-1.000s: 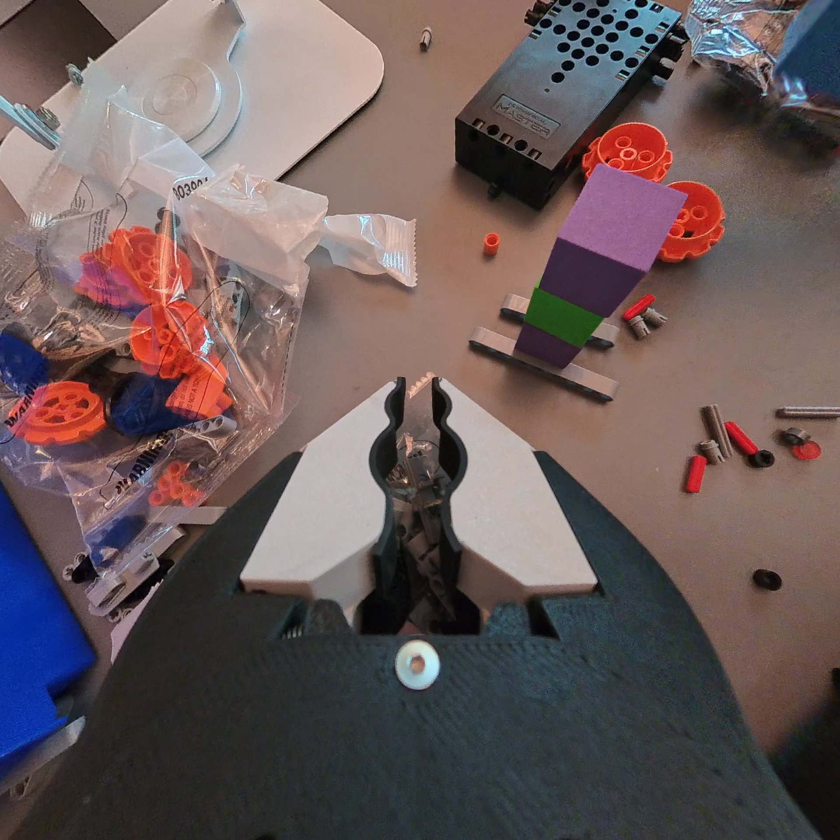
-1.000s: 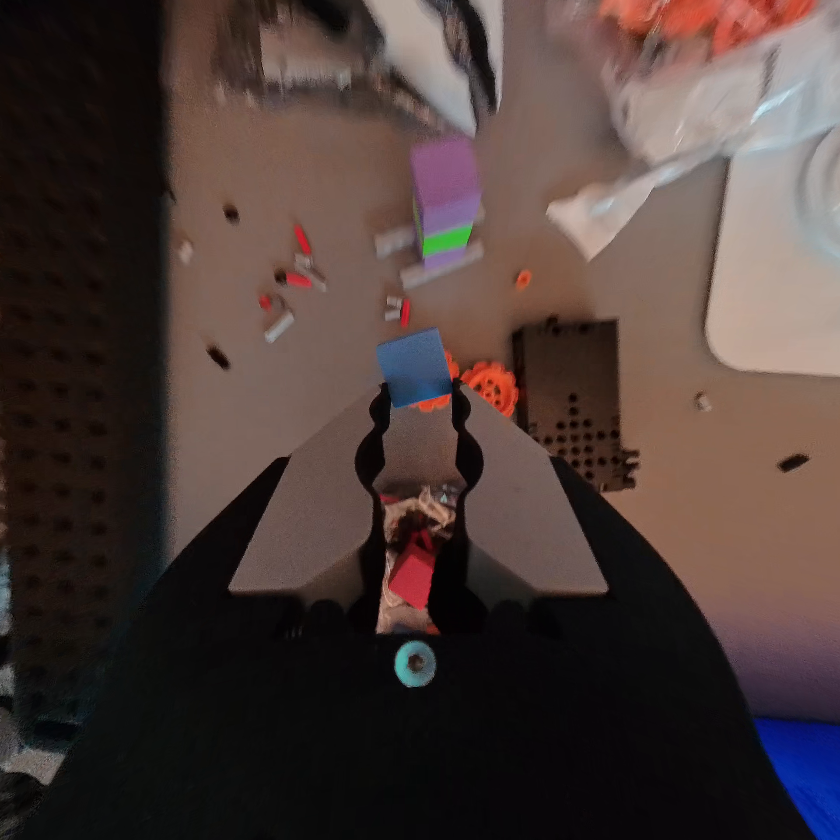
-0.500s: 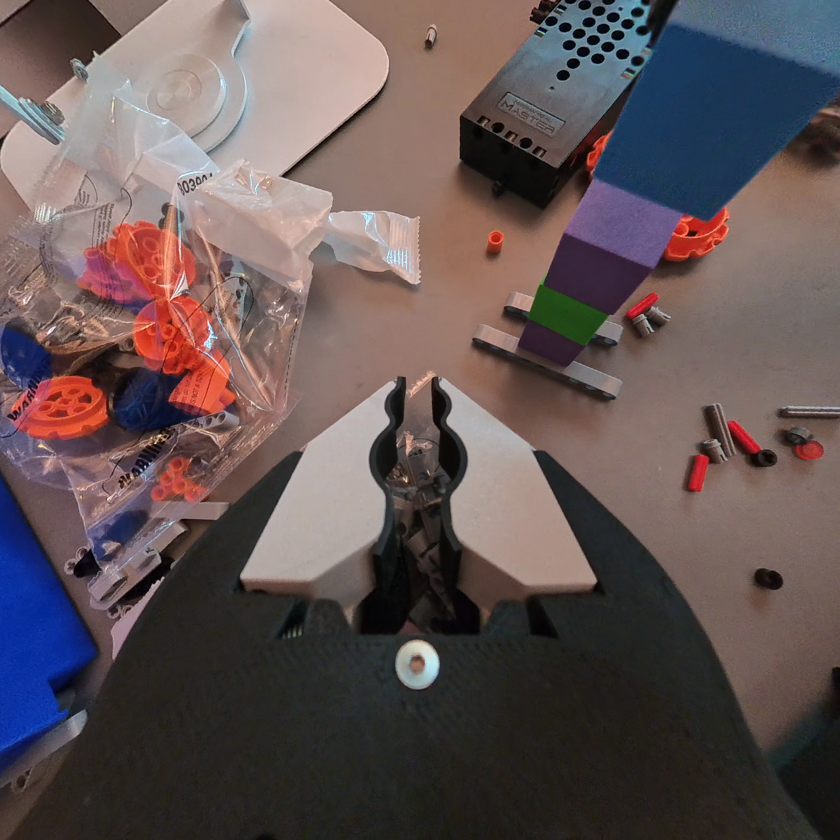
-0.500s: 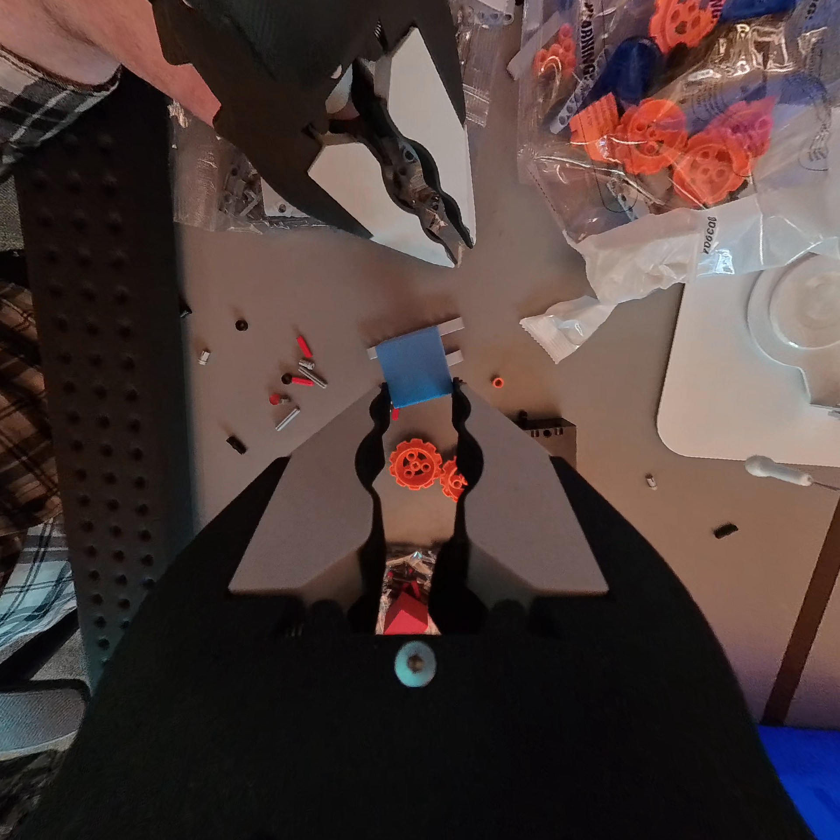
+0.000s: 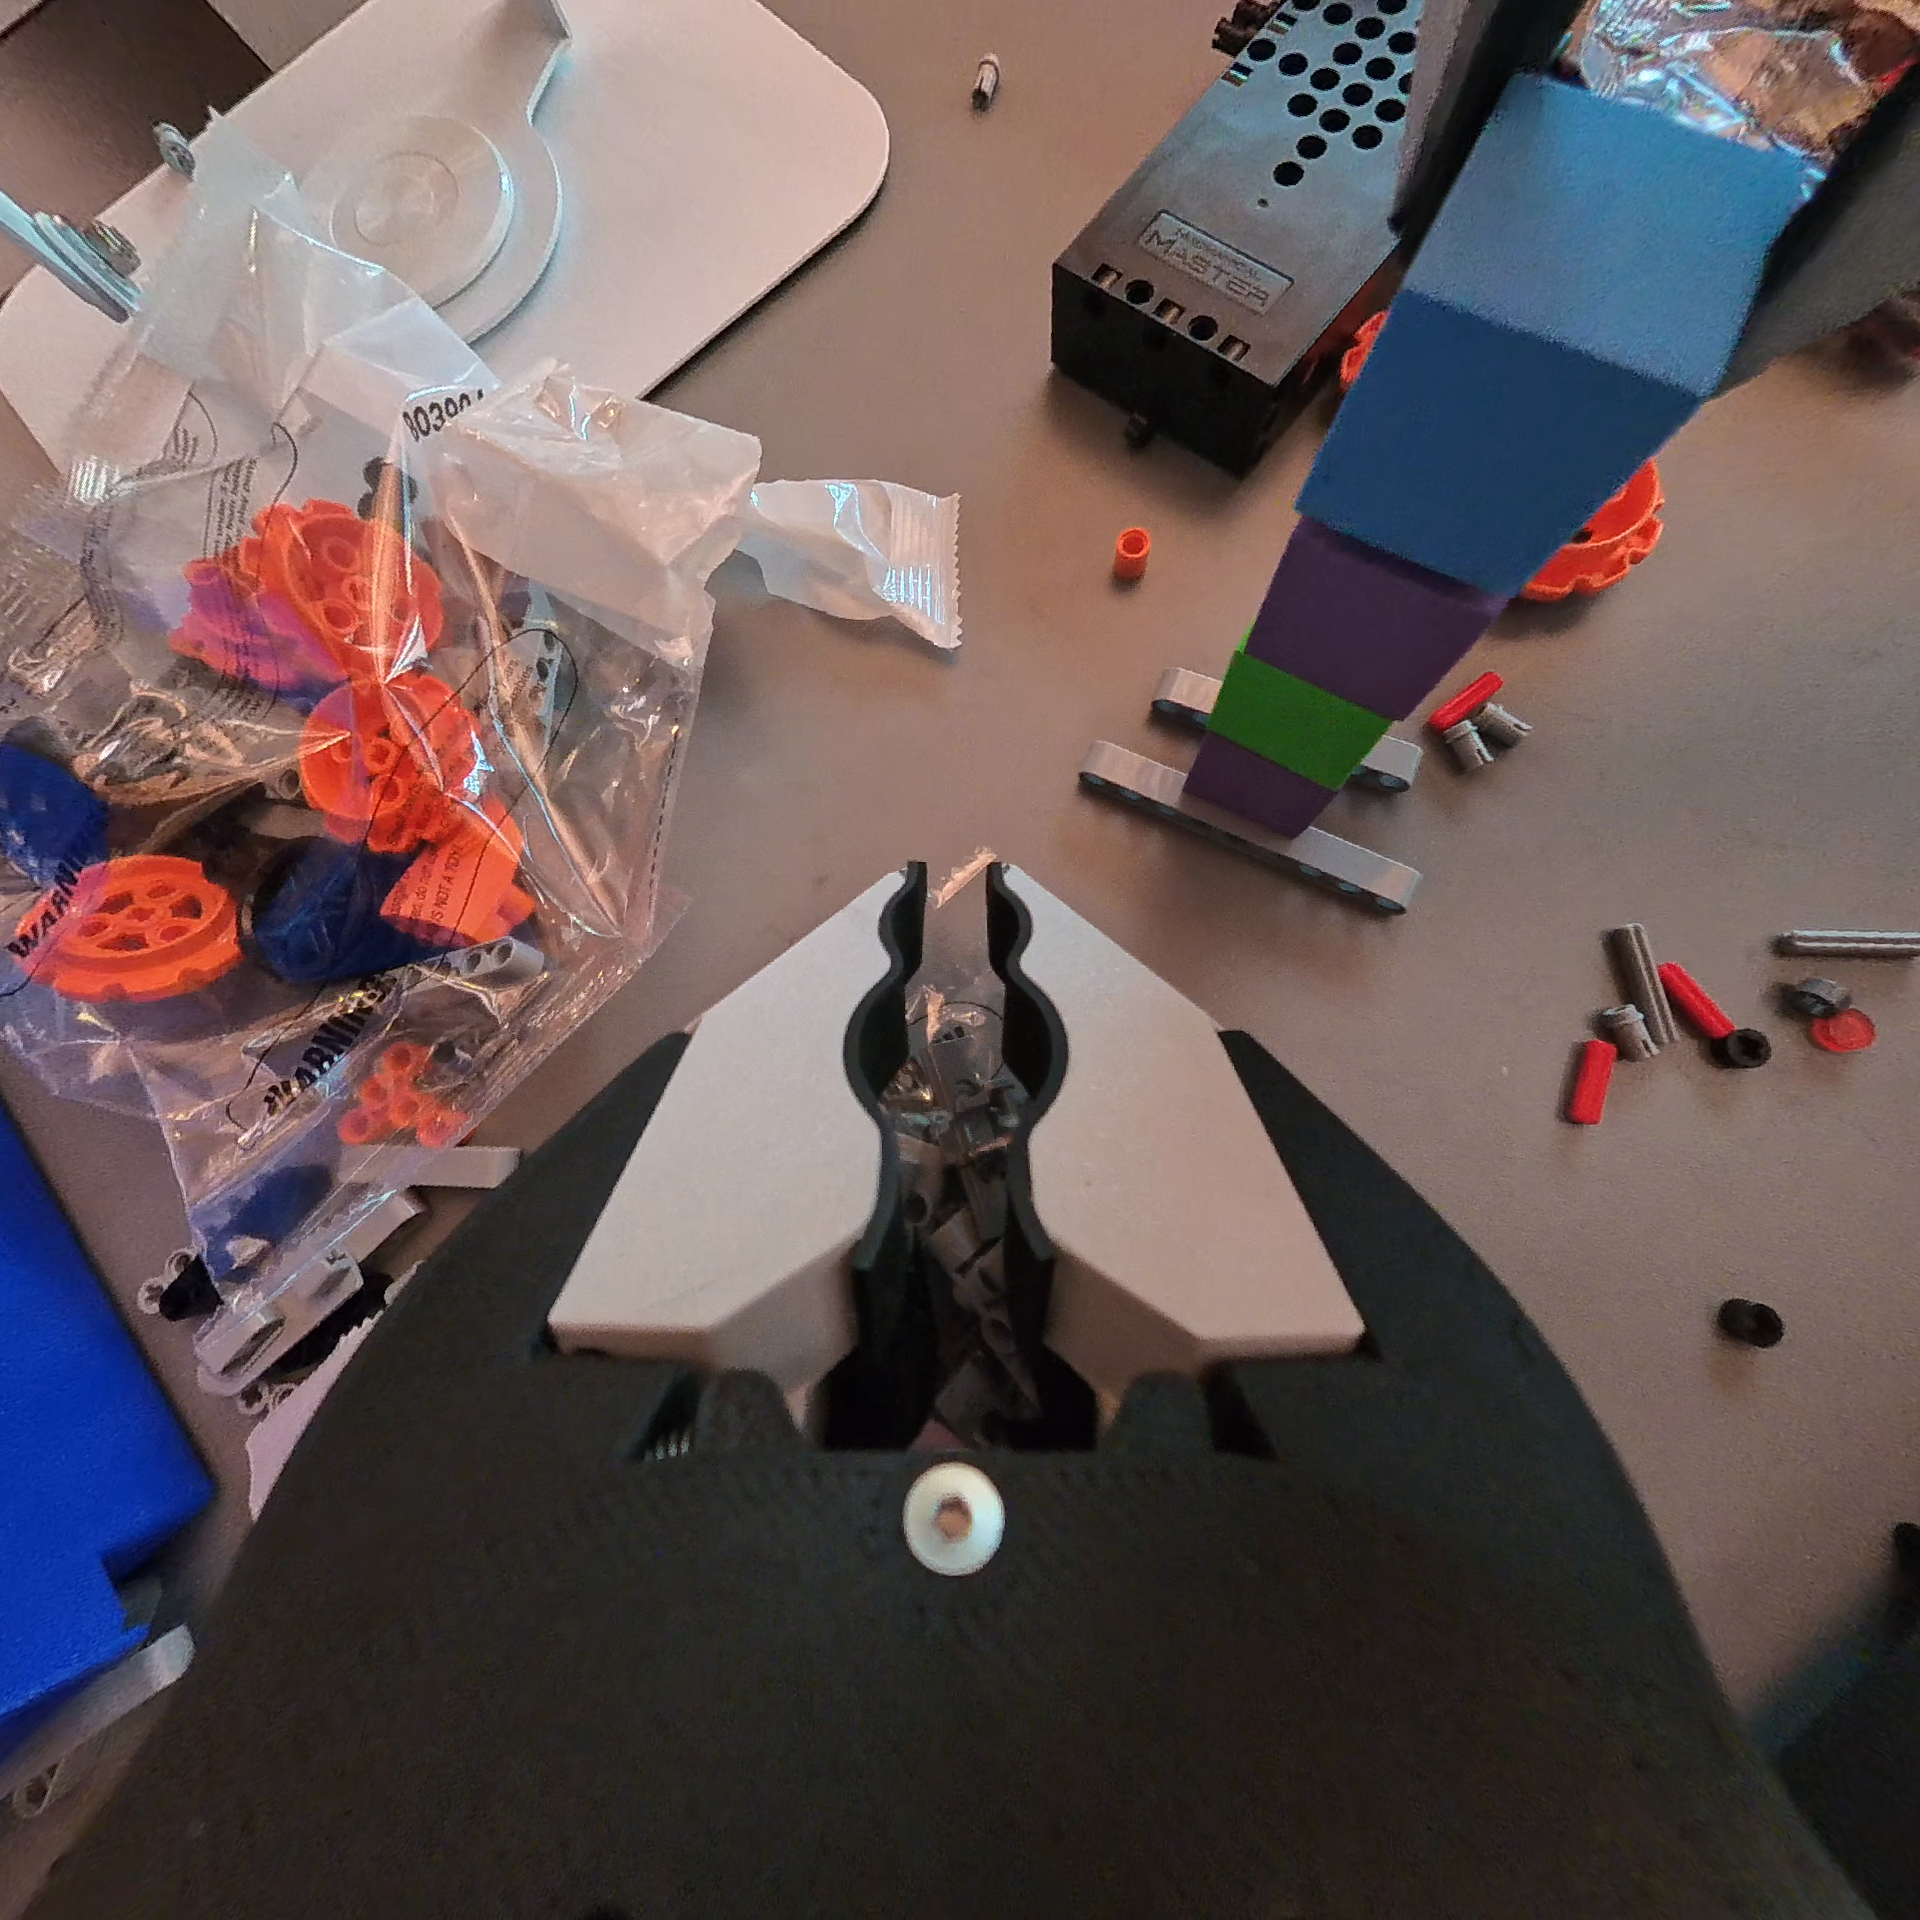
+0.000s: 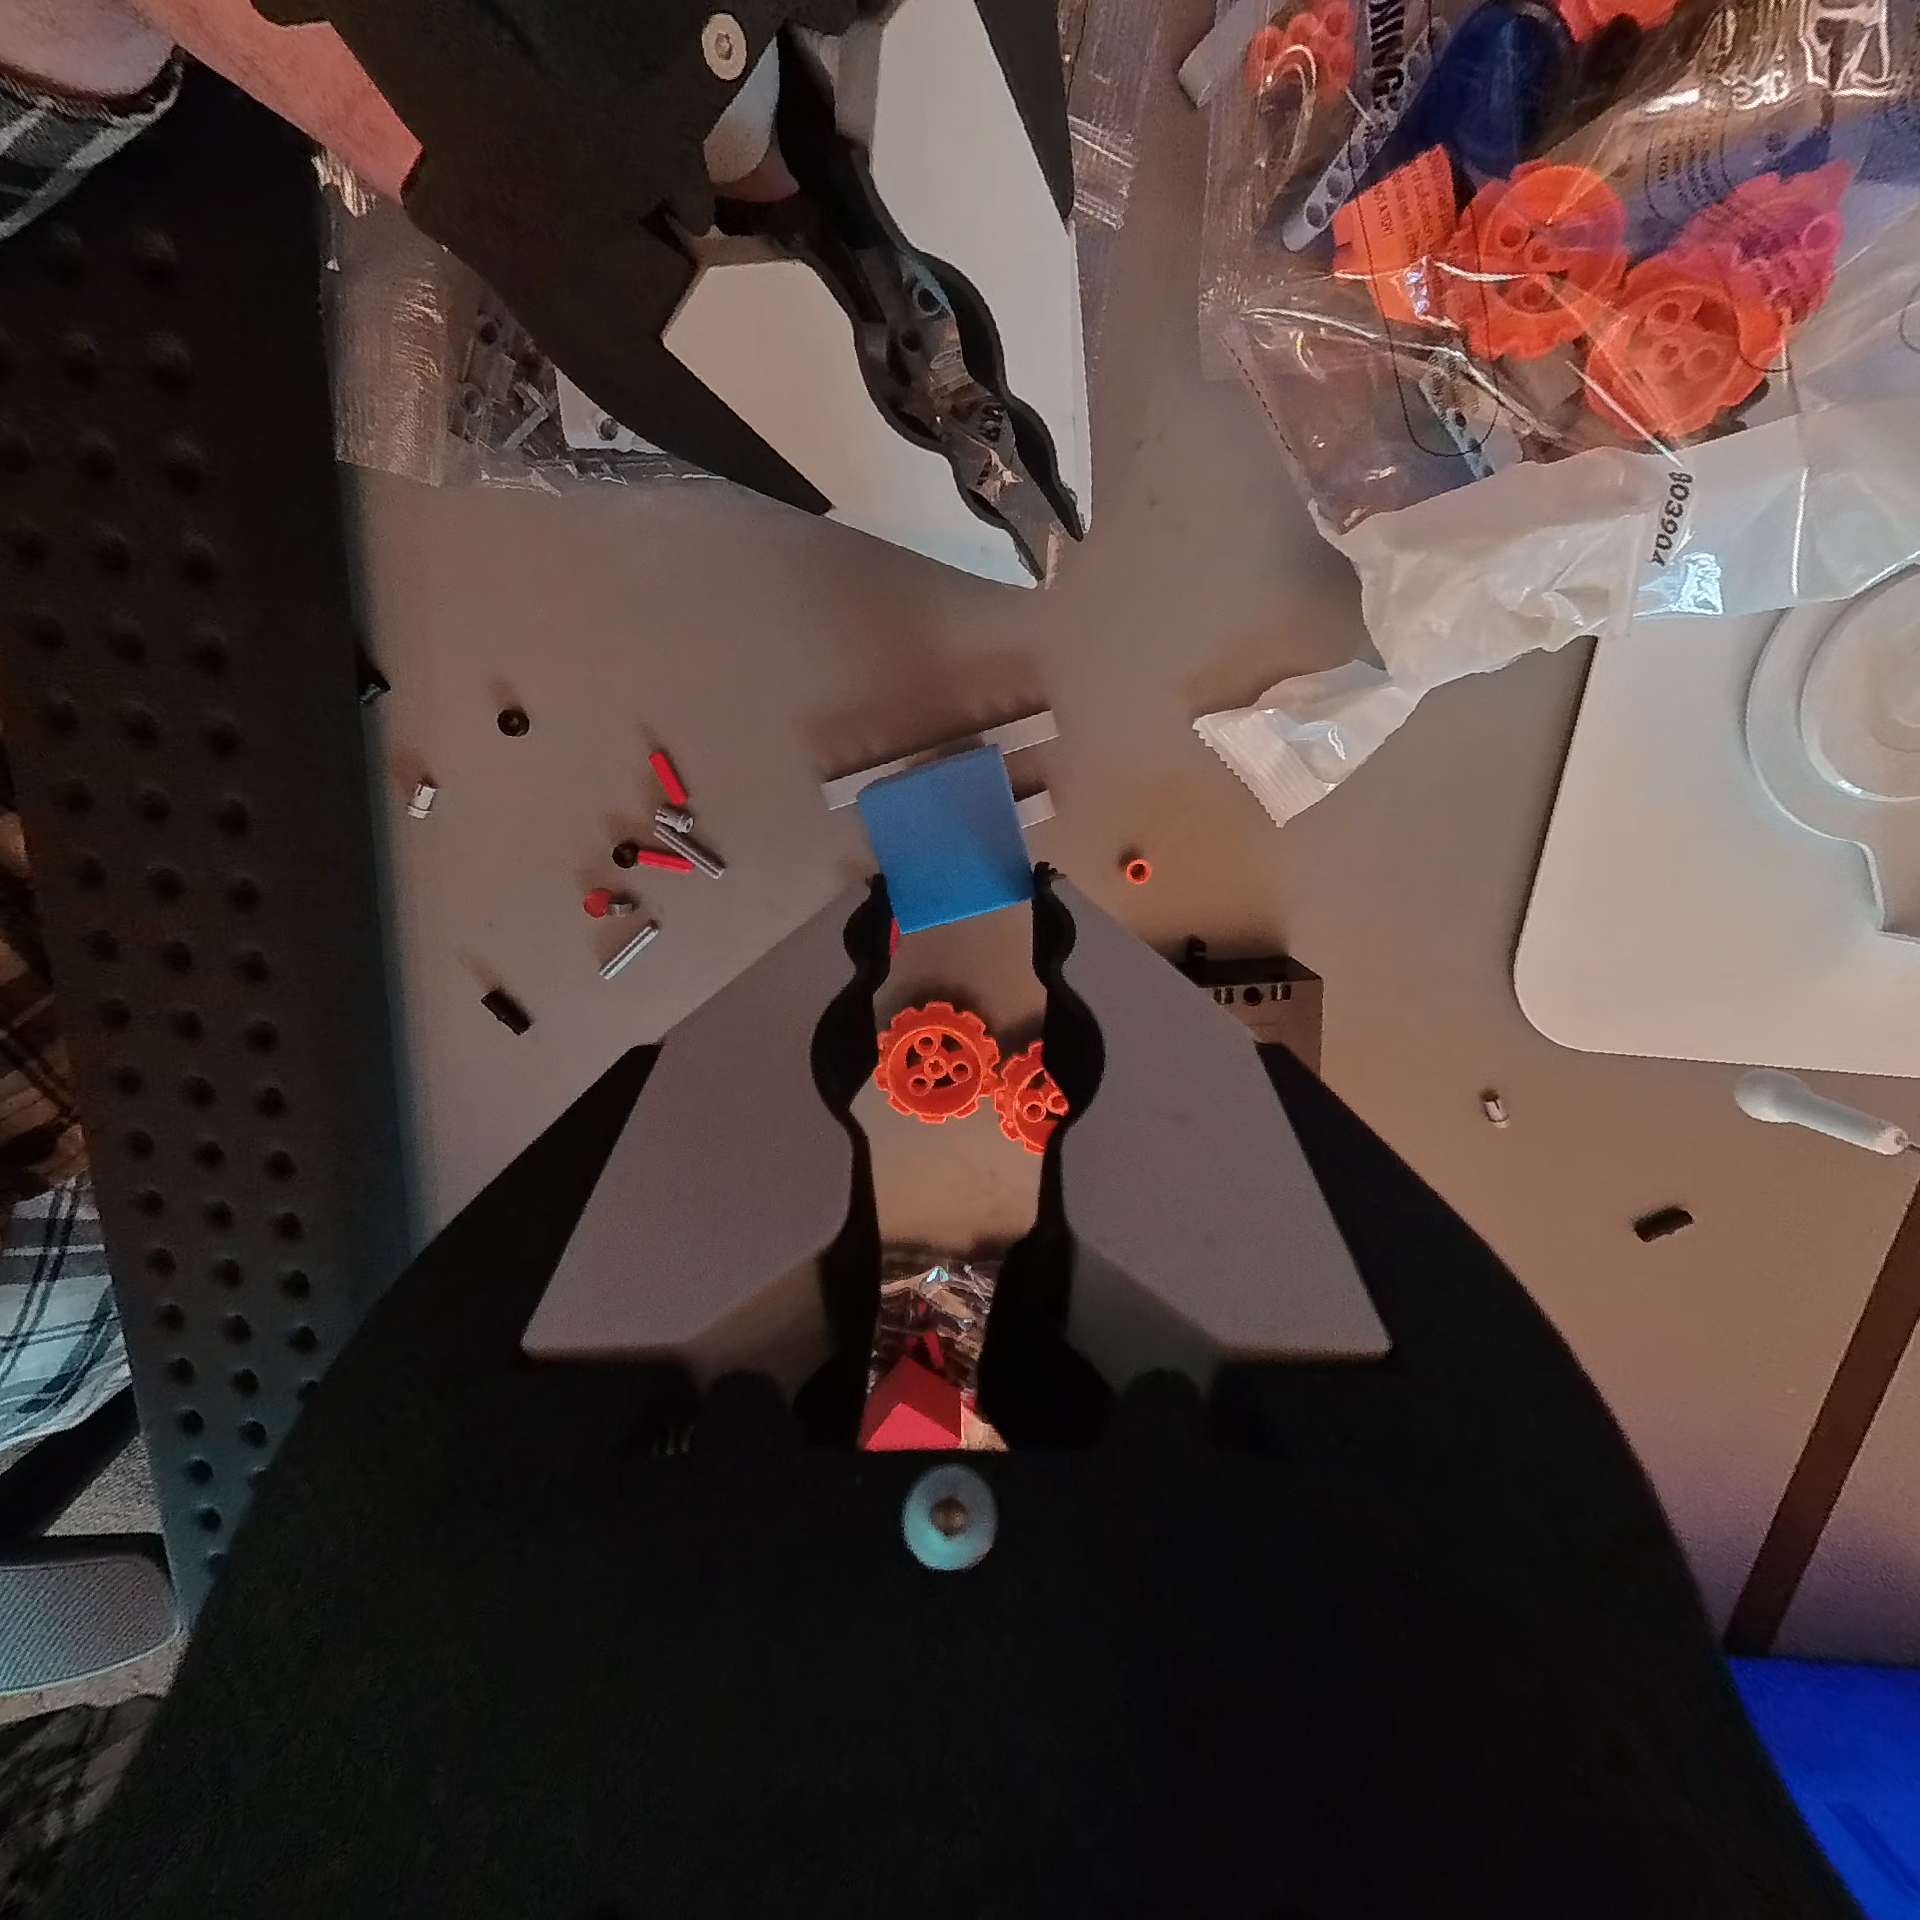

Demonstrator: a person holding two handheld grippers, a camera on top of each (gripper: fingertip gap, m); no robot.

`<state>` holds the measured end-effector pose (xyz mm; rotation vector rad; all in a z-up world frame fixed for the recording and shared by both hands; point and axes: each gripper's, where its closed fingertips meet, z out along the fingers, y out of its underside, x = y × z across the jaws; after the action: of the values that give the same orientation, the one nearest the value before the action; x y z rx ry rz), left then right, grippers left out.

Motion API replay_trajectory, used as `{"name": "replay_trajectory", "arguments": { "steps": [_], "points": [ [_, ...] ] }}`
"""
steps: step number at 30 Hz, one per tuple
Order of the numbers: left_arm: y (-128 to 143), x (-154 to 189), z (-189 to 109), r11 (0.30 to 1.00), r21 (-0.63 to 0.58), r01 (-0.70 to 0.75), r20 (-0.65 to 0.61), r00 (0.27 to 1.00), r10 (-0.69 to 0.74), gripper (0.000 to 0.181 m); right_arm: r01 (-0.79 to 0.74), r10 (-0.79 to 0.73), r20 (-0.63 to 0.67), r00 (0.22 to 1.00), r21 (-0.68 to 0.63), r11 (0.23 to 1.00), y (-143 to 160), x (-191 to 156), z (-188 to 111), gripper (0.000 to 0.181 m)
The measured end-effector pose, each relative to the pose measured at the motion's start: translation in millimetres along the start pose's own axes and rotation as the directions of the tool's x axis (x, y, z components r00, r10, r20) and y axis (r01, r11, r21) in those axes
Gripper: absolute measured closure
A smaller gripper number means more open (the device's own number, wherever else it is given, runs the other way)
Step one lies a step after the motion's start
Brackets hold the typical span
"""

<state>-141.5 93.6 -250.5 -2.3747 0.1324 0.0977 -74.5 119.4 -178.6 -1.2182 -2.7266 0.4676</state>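
A tower of purple, green and purple blocks point(image 5: 1309, 717) stands on two grey beams point(image 5: 1247, 842) on the grey table. My right gripper point(image 6: 956, 883) is shut on a blue block point(image 6: 945, 847). In the left wrist view the blue block point(image 5: 1538, 343) sits on top of the tower, slightly offset, with a dark finger point(image 5: 1839, 239) of the right gripper beside it. My left gripper point(image 5: 951, 873) hovers in front of the tower, shut on a clear plastic bag of small grey parts point(image 5: 956, 1132). It also shows in the right wrist view point(image 6: 1049, 540).
A black perforated box point(image 5: 1226, 239) and orange gears point(image 6: 930, 1060) lie behind the tower. Clear bags of orange and blue parts point(image 5: 343, 727) lie at the left near a white base plate point(image 5: 675, 156). Red and grey pins point(image 5: 1662, 997) are scattered at the right. A blue box point(image 5: 62, 1403) is at the left edge. One gripper's finger ends stand about 10 centimetres off the other's.
My right gripper has brought the blue block in over the tower and lowered it onto the top purple block. My left gripper has stayed in place.
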Motion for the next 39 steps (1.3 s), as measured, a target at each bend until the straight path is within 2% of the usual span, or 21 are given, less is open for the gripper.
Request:
{"name": "replay_trajectory", "arguments": {
  "steps": [26,32,35,39],
  "points": [
    [0.1,0.1,-0.1,1.000,0.000,0.001,0.000,1.000,-0.001,0.171,0.003,-0.003,-0.010,1.000,-0.017,1.000,0.8,0.1,2.1,0.153],
    [0.2,0.2,-0.2,1.000,0.000,0.000,0.001,1.000,0.000,0.171,-0.024,0.025,-0.016,1.000,0.047,0.999,1.3,0.5,-13.8,0.145],
    [0.3,0.2,-0.5,1.000,0.001,0.001,0.000,1.000,-0.001,0.171,-0.051,0.055,-0.057,0.997,0.070,0.996,19.5,3.1,-28.8,0.146],
    [0.3,0.3,-0.5,1.000,-0.001,-0.002,0.001,1.000,0.002,0.171,-0.137,0.142,-0.106,0.984,0.052,0.989,75.4,7.8,-34.7,0.146]
  ]
}}
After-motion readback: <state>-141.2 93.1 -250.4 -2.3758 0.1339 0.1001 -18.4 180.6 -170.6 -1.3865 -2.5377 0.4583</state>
